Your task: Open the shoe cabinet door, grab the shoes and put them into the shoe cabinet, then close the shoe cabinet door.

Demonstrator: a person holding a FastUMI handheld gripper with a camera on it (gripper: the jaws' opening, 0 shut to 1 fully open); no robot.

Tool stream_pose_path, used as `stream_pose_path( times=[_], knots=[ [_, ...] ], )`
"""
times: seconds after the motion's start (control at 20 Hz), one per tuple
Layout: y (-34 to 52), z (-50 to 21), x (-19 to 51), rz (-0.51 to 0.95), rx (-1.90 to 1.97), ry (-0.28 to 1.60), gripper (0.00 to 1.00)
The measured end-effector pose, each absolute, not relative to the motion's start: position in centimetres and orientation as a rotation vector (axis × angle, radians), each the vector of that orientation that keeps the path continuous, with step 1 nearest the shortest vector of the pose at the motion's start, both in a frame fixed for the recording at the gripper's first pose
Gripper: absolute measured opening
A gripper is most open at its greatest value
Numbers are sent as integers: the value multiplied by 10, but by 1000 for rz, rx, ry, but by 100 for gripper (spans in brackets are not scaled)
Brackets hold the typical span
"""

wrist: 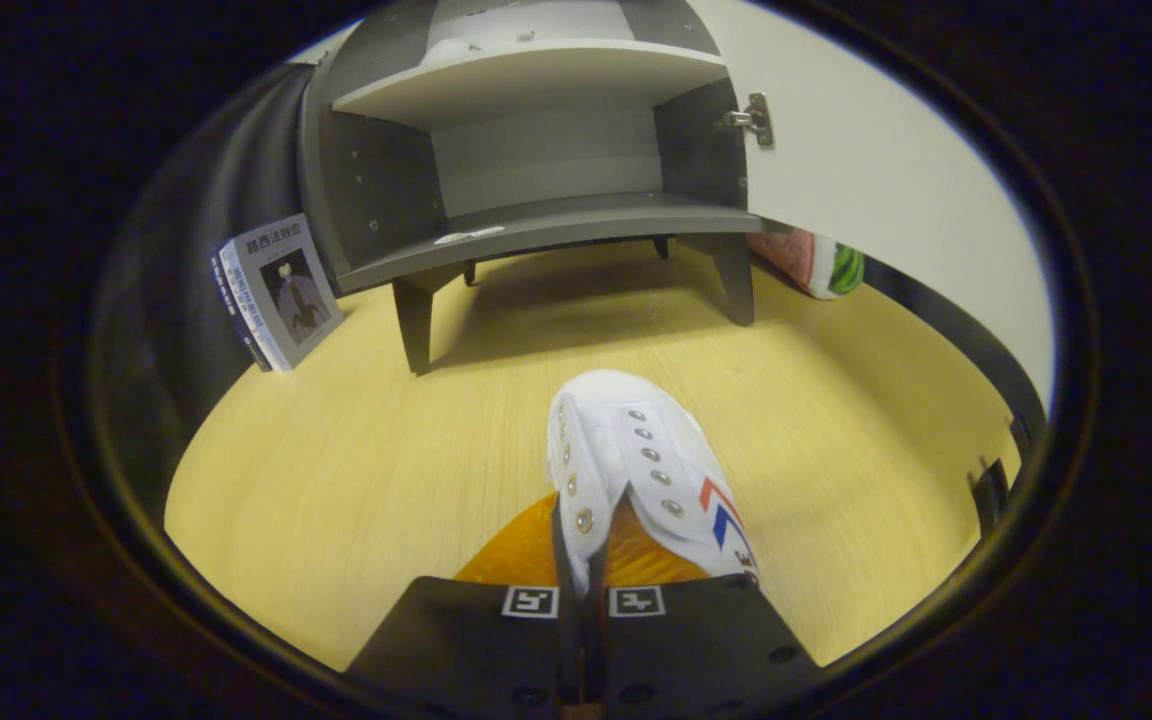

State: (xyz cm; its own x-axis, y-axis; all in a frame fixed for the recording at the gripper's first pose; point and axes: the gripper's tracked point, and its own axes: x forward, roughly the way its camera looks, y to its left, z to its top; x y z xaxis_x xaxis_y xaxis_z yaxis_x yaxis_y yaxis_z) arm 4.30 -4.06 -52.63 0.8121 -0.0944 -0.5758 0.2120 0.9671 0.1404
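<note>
Gripper (583,560) fingers pinch the shoe's (636,470) eyelet flap between them; shoe extends just ahead, toe toward the cabinet (536,150). Red and blue stripes mark the shoe's side; no wording legible. Cabinet door (886,200) stands open, shelves bare. Book (276,290) with a printed cover leans left of the cabinet. Floor (386,450) is pale wood grain.

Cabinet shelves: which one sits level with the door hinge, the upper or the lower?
The lower shelf, the board above the legs, has the hinge just over it. The upper shelf is higher. The claw grips the shoe.
</note>
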Motion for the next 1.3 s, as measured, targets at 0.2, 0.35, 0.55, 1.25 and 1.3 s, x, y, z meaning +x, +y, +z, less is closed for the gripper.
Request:
stream_pose_path(
  times=[0.2, 0.35, 0.55, 1.25, 1.3],
  knots=[
    [-40, -525, 42, -149, 168, 606, 3],
    [-39, -523, 42, -141, 177, 602, 3],
    [-31, -510, 35, -112, 150, 610, 3],
    [-51, -270, 69, -187, 97, 419, 3],
    [-54, -254, 71, -190, 86, 409, 3]
  ],
)
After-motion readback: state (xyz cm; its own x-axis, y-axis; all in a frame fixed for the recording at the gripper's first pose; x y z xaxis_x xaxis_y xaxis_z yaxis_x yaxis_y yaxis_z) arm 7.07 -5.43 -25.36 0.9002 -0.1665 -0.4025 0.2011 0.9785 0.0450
